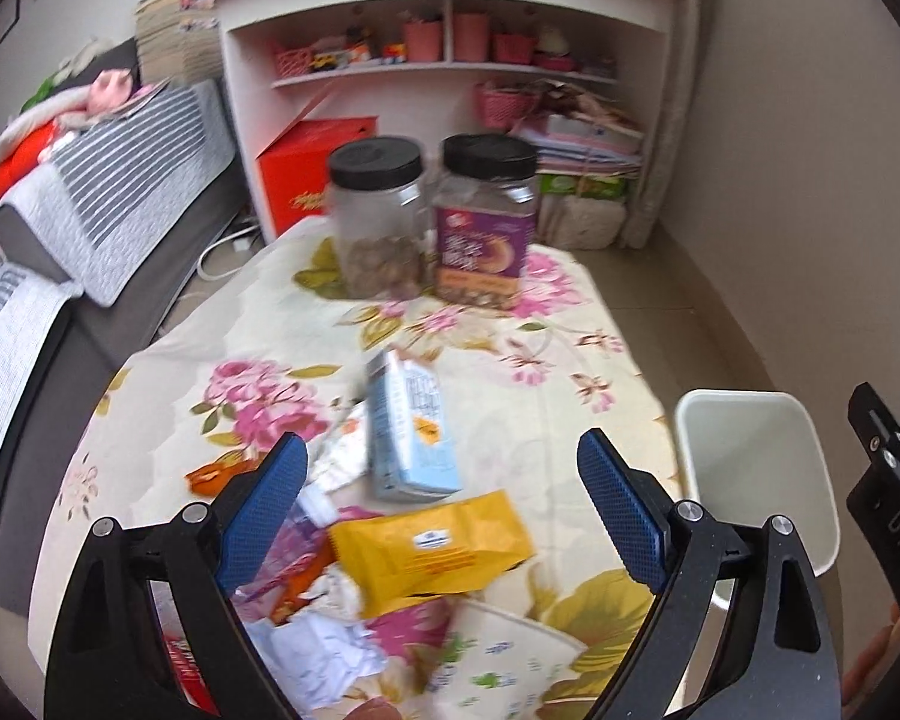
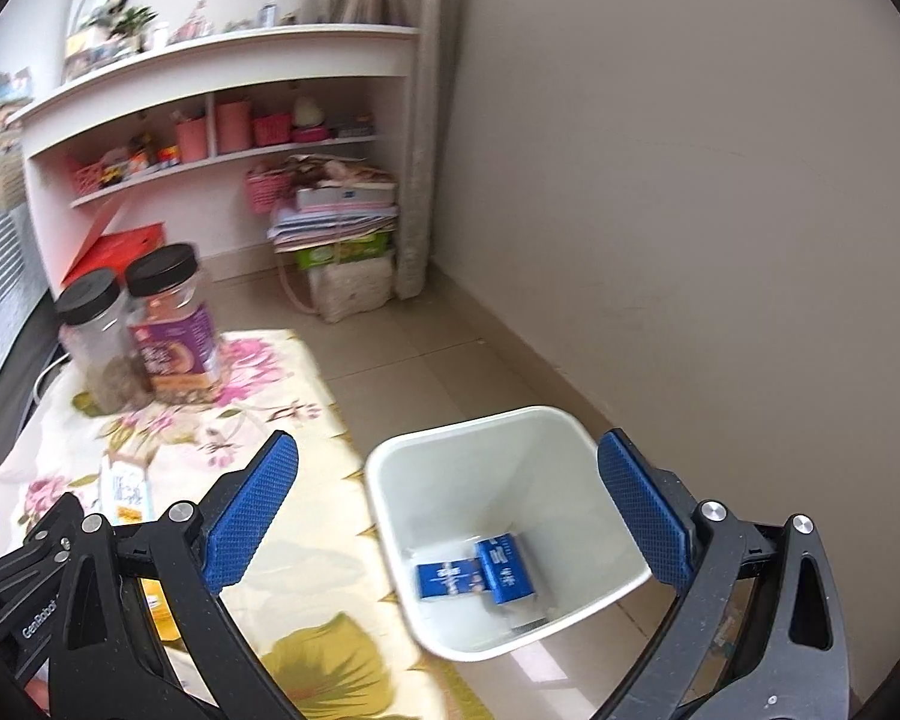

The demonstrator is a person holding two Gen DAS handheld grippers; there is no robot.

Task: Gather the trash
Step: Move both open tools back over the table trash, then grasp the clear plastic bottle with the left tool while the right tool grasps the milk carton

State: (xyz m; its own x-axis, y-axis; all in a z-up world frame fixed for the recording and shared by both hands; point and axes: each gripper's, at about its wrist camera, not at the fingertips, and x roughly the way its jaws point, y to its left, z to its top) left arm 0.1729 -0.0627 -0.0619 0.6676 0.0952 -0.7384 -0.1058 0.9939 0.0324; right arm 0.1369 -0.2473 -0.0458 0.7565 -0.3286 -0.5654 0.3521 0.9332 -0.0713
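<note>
The left gripper (image 1: 441, 480) is spread wide and empty above the litter: a pale blue carton (image 1: 408, 432), a yellow packet (image 1: 432, 546) and crumpled paper (image 1: 318, 648) on the floral cloth (image 1: 258, 324). The right gripper (image 2: 447, 495), also spread and empty, hangs over the white bin (image 2: 480, 438) just beside the cloth; two blue boxes (image 2: 477, 570) lie inside. Two jars (image 1: 432, 222) stand at the cloth's far end, before white shelves (image 1: 444, 66).
</note>
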